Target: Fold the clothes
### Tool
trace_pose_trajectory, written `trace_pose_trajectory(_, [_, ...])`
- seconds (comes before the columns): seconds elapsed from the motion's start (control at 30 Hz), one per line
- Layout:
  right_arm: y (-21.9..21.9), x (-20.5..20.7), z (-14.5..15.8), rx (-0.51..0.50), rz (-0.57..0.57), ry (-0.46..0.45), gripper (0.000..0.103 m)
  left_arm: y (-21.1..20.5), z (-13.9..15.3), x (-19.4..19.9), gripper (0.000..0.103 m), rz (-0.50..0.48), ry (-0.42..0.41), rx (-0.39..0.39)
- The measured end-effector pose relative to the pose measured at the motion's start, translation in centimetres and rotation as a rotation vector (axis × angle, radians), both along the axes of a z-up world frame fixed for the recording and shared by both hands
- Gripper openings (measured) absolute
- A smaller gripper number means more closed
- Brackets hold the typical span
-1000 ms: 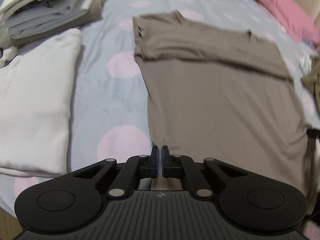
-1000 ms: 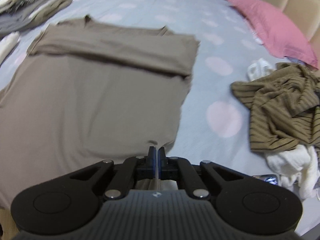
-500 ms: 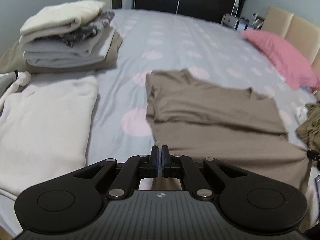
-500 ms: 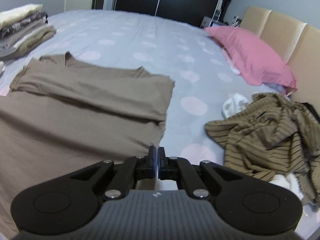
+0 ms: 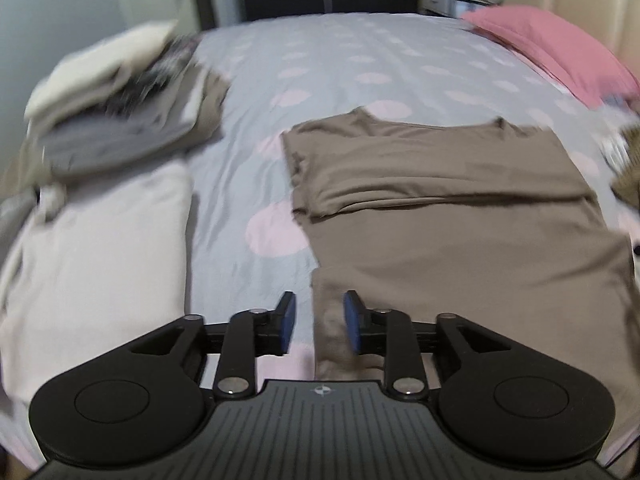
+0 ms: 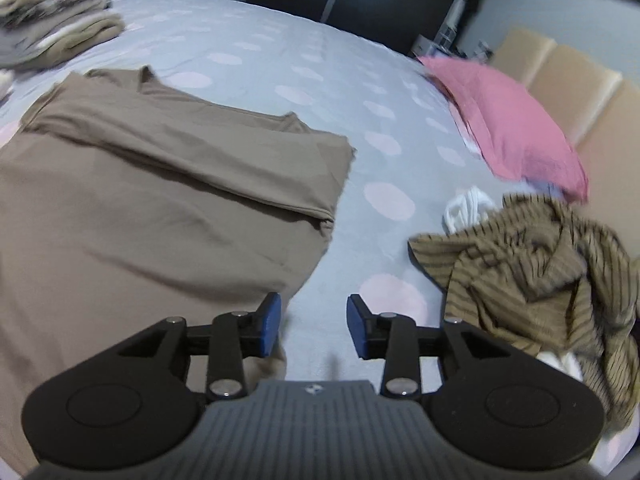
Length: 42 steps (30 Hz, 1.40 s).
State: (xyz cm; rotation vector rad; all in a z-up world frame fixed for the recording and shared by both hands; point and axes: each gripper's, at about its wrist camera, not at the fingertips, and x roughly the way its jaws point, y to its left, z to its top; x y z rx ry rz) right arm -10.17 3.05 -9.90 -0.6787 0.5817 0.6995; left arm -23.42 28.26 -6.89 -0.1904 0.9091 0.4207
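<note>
Now | L gripper (image 5: 318,322) jaws apart, holds nothing, brown shirt (image 5: 460,216) edge btwn pads | R gripper (image 6: 312,326) jaws apart, empty, beside shirt corner | shirt flat on bed (image 5: 360,56), far part folded over

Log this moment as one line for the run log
task: fold clothes | left tool: open, at near left edge of brown shirt | right tool: open, at its near right corner | shirt: flat on bed, far part folded over

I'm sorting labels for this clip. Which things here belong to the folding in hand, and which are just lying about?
In hand: brown shirt, left gripper, right gripper, both open.

Lying about: pink pillow, striped top, folded stack, cream garment, white cloth.
</note>
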Motion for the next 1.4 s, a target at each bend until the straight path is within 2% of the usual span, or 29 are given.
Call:
trace_pose_trajectory(0.03, [0.1, -0.5, 0.0, -0.012, 0.027, -0.021, 0.055, -0.5, 0.1, 0.0, 0.038, -0.027, 0.002, 0.010])
trace_pose_trajectory(0.07, [0.2, -1.0, 0.1, -0.025, 0.054, -0.042, 0.057, -1.0, 0.2, 0.1, 0.040, -0.054, 0.004, 0.020])
trace_pose_trajectory(0.13, [0.3, -2.0, 0.1, -0.043, 0.120, -0.046, 0.057, -1.9, 0.3, 0.1, 0.040, -0.109, 0.009, 0.041])
trace_pose_trajectory(0.3, [0.4, -4.7, -0.3, -0.081, 0.317, 0.031, 0.057, -4.4, 0.6, 0.3, 0.041, -0.246, 0.023, 0.088])
trace_pose_trajectory(0.5, [0.4, -8.7, -1.6, -0.165, 0.553, 0.048, 0.057, -7.6, -1.2, 0.0, 0.041, -0.431, 0.111, 0.070])
trace_pose_trajectory(0.63, [-0.3, -11.4, -2.3, -0.220, 0.712, 0.023, 0.057, -9.7, -2.0, -0.7, 0.042, -0.554, 0.160, 0.088])
trace_pose_trajectory(0.73, [-1.1, -13.3, -2.7, -0.259, 0.819, -0.008, 0.057, -11.1, -2.8, -1.2, 0.046, -0.635, 0.200, 0.102])
trace_pose_trajectory(1.03, [-1.9, -15.7, -3.4, -0.299, 0.944, -0.034, 0.057, -14.1, -4.9, -2.4, 0.046, -0.803, 0.299, 0.153])
trace_pose_trajectory(1.13, [-2.1, -15.4, -3.6, -0.319, 0.957, -0.041, 0.057, -14.1, -5.5, -2.6, 0.048, -0.807, 0.334, 0.173])
trace_pose_trajectory(1.2, [-2.4, -15.4, -3.8, -0.338, 0.967, -0.056, 0.057, -13.9, -5.7, -2.6, 0.053, -0.800, 0.348, 0.180])
trace_pose_trajectory(1.4, [-3.8, -16.2, -4.2, -0.389, 0.999, -0.130, 0.057, -13.2, -6.2, -2.7, 0.053, -0.777, 0.392, 0.201])
